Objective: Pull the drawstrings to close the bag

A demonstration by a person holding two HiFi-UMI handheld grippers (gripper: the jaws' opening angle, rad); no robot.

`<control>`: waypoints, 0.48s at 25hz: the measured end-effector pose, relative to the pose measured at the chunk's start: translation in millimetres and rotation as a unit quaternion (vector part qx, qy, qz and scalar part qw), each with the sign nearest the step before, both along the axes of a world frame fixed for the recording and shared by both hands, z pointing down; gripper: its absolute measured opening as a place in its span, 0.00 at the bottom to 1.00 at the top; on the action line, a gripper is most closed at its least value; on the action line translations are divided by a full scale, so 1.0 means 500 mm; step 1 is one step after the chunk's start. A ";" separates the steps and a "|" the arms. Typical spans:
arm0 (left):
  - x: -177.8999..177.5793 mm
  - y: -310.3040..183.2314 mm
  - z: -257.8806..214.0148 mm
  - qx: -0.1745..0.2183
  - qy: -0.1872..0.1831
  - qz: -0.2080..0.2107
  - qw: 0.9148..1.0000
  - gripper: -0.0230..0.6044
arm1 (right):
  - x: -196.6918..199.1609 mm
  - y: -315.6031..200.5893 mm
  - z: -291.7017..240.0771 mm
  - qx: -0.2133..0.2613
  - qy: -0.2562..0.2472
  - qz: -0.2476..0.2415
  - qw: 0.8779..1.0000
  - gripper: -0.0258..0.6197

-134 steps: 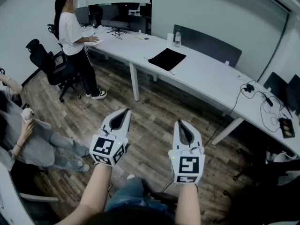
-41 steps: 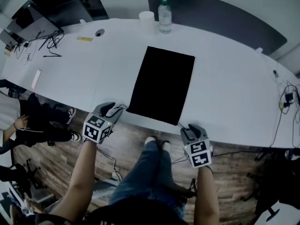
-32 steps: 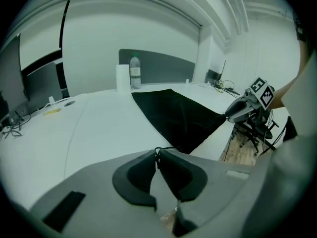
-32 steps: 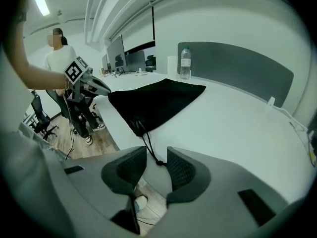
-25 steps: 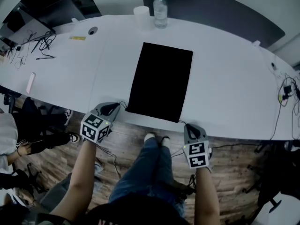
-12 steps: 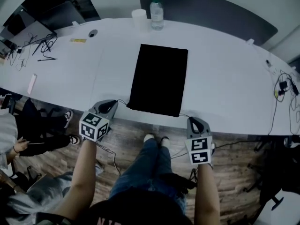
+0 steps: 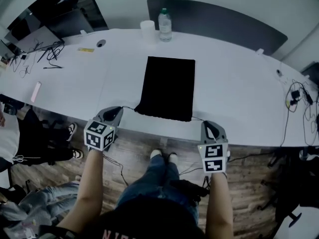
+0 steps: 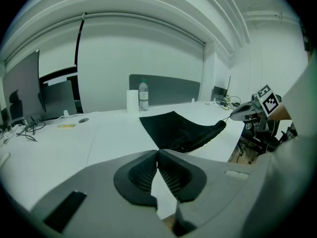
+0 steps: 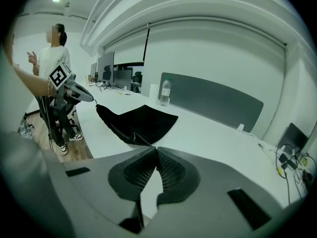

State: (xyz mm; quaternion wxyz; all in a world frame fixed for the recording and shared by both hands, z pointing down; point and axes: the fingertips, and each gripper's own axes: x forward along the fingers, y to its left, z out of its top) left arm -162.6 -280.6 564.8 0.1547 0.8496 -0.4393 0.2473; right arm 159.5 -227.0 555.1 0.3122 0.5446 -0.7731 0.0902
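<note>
A flat black drawstring bag (image 7: 168,86) lies on the white table (image 7: 239,88), its mouth bunched at the front edge. A thin drawstring (image 7: 129,107) runs from the bag's left corner to my left gripper (image 7: 113,113), whose jaws are shut on it. The other drawstring (image 9: 142,139) leads from the bag (image 9: 140,119) into the shut jaws of my right gripper (image 9: 156,149), which hangs off the table's front edge (image 7: 210,127). In the left gripper view the bag's mouth (image 8: 198,134) hangs lifted between the left gripper (image 8: 157,153) and the right gripper (image 8: 243,112).
A water bottle (image 7: 164,25) and a white cup (image 7: 147,31) stand at the table's far side in front of a grey divider (image 7: 219,21). Cables (image 7: 295,94) lie at the right, more cables (image 7: 40,51) at the left. A person (image 9: 51,58) stands beyond the table's left end.
Both grippers have risen with the strings. The bag's near edge has drawn narrower, bunched up and lifted off the table.
</note>
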 end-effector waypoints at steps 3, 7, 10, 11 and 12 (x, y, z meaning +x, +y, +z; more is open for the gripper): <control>-0.001 -0.010 -0.021 0.011 0.002 -0.010 1.000 0.05 | 0.009 -0.010 -0.028 0.014 0.002 0.002 1.000 0.04; -0.003 -0.021 -0.048 0.025 0.004 -0.018 1.000 0.05 | 0.016 -0.020 -0.060 0.031 0.004 0.007 1.000 0.04; -0.005 -0.028 -0.065 0.034 0.006 -0.019 0.999 0.05 | 0.020 -0.031 -0.080 0.043 0.001 0.014 0.999 0.04; -0.005 -0.032 -0.070 0.038 0.005 -0.019 0.999 0.05 | 0.021 -0.035 -0.087 0.045 0.001 0.017 0.999 0.04; -0.007 -0.036 -0.075 0.041 0.005 -0.021 0.999 0.05 | 0.022 -0.039 -0.093 0.048 0.000 0.020 0.999 0.04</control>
